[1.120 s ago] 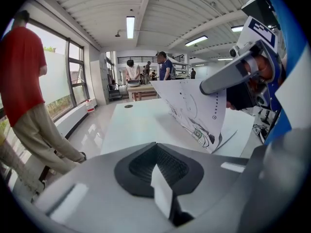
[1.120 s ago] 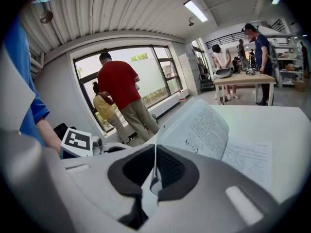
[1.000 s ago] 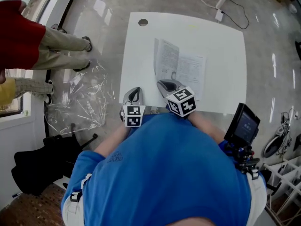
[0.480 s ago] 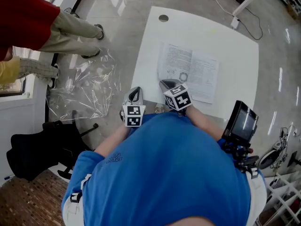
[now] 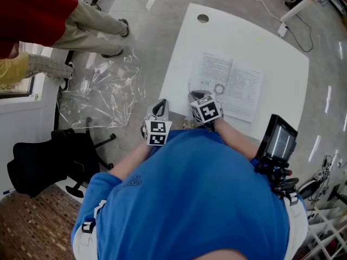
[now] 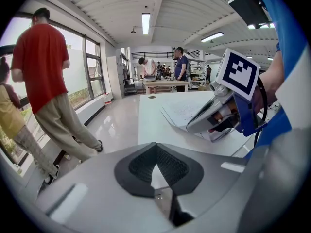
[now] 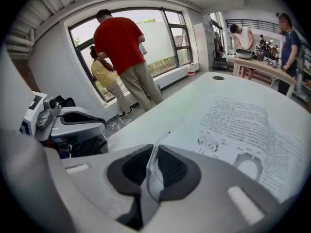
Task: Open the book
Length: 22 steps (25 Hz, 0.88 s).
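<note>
the book (image 5: 230, 85) is seen lying open on the white surface (image 5: 282, 42), with two printed pages turned up. small round drawings are shown on its left page. a thin page (image 7: 152, 169) at the book's near left corner is held on edge between the jaws of the right gripper (image 5: 199, 96). the jaws are pinched on it, but they have just been opening a little, so the hold is thought to be getting loose. that corner of the book is seen lifted and curled where it is held.

the left gripper (image 5: 160, 107) is found just left of the book, by the near edge of the surface. its jaws are clenched together and nothing is held in them. the book is not touched by it.

further left of the book, past the edge of the surface, a clear plastic sheet (image 5: 100, 99) is spread on the floor (image 5: 146, 26). a person in a red top (image 5: 32, 10) is seen beyond it.

the opening looks nearly done, since the book is already laid wide. the letting-go step is judged to be in hand. next, the right jaws need to be spread all the way, so the page can drop flat. then the gripper should be pulled back gently, so the page is not dragged or bent. if the page springs up, it may need to be pressed down.
</note>
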Each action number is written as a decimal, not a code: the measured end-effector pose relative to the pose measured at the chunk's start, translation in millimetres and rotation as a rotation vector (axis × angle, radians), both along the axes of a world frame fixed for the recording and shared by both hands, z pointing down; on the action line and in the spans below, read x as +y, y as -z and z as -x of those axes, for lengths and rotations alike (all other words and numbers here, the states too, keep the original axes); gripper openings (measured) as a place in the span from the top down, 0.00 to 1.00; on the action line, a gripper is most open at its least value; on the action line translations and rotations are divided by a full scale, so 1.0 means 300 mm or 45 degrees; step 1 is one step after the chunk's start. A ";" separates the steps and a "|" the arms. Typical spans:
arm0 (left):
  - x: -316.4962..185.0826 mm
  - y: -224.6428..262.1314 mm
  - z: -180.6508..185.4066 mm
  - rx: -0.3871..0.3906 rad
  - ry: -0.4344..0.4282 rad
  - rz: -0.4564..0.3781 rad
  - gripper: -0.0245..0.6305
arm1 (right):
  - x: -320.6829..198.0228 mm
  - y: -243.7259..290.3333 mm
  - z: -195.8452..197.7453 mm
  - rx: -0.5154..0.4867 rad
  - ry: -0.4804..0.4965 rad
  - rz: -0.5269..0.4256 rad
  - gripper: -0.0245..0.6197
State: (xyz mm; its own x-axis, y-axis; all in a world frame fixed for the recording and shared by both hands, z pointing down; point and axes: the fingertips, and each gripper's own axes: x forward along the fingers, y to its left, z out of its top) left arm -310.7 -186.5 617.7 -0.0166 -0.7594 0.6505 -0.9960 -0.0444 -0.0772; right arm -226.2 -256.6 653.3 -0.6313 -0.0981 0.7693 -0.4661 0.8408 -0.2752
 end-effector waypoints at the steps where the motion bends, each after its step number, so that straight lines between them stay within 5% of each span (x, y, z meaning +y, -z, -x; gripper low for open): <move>1: 0.008 0.001 0.007 -0.002 0.004 -0.002 0.95 | 0.009 -0.008 0.010 0.012 0.009 -0.009 0.91; 12: 0.033 -0.001 0.037 -0.001 0.017 -0.010 0.95 | 0.047 -0.027 0.039 0.142 0.117 -0.078 0.79; 18: 0.018 0.003 0.032 -0.008 0.001 -0.036 0.95 | 0.081 -0.043 0.040 0.156 0.177 -0.031 0.62; 22: 0.017 0.005 0.038 -0.009 0.005 -0.028 0.95 | 0.084 -0.046 0.044 0.153 0.190 -0.020 0.59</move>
